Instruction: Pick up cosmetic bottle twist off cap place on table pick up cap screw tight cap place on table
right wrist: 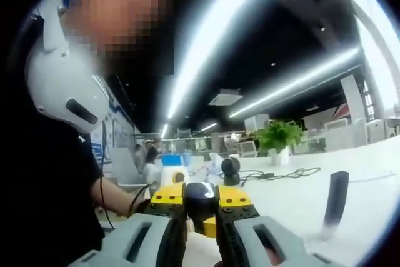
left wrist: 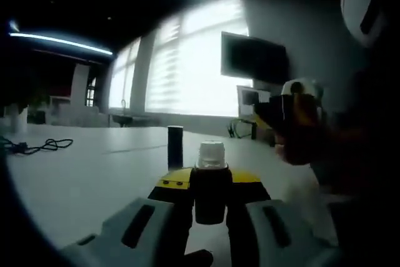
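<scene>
Cosmetic bottle (left wrist: 210, 182): one, dark body, white threaded neck, pinched upright in left gripper (left wrist: 210, 207). One dark cap (right wrist: 201, 198), pinched in right gripper (right wrist: 202, 212). One dark cylinder (left wrist: 175, 146) far on table (left wrist: 94, 173).

A black cable (left wrist: 37, 147) lies on my white table (left wrist: 94, 173); a potted plant (right wrist: 278, 137) stands beyond, a dark monitor (left wrist: 253, 57) by the window.

Right gripper (right wrist: 201, 207) with fingers (right wrist: 167, 201) closed on a dark round cap (right wrist: 200, 198), white counter (right wrist: 294, 201) beyond, dark upright cylinder (right wrist: 336, 198) at right, potted plant (right wrist: 278, 137) farther back, black cable (right wrist: 284, 174) nearby
</scene>
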Tool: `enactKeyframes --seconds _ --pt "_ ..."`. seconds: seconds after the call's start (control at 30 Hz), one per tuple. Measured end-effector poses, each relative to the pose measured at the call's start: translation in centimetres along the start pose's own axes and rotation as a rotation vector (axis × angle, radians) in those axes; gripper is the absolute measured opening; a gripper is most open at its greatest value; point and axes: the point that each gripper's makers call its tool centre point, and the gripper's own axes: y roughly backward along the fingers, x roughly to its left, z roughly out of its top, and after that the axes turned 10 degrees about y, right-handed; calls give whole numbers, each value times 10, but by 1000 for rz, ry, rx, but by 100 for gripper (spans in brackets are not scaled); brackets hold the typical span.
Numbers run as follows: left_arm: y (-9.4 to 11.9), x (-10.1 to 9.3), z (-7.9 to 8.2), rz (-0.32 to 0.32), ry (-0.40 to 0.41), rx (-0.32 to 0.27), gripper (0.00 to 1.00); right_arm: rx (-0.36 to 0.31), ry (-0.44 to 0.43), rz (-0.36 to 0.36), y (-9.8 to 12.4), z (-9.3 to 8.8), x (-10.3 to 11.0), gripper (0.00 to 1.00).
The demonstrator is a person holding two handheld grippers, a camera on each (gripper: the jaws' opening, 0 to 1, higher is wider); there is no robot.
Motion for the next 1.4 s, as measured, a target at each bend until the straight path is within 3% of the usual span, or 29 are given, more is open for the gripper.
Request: enactKeyframes --seconds 0.47,0.67,1.1,1.4 --pt "-24 41 -6 162 -37 -1 10 -9 -40 -39 4 -10 -1 11" --pt "-32 66 -11 251 -1 1 10 -9 -51 -51 5 -11 -3 11" --pt "-42 83 -22 312 -13 11 10 -8 -69 -66 12 -14 -7 11" --pt "-44 95 -35 370 -11 85 10 -14 -79 -75 13 -15 -9 11"
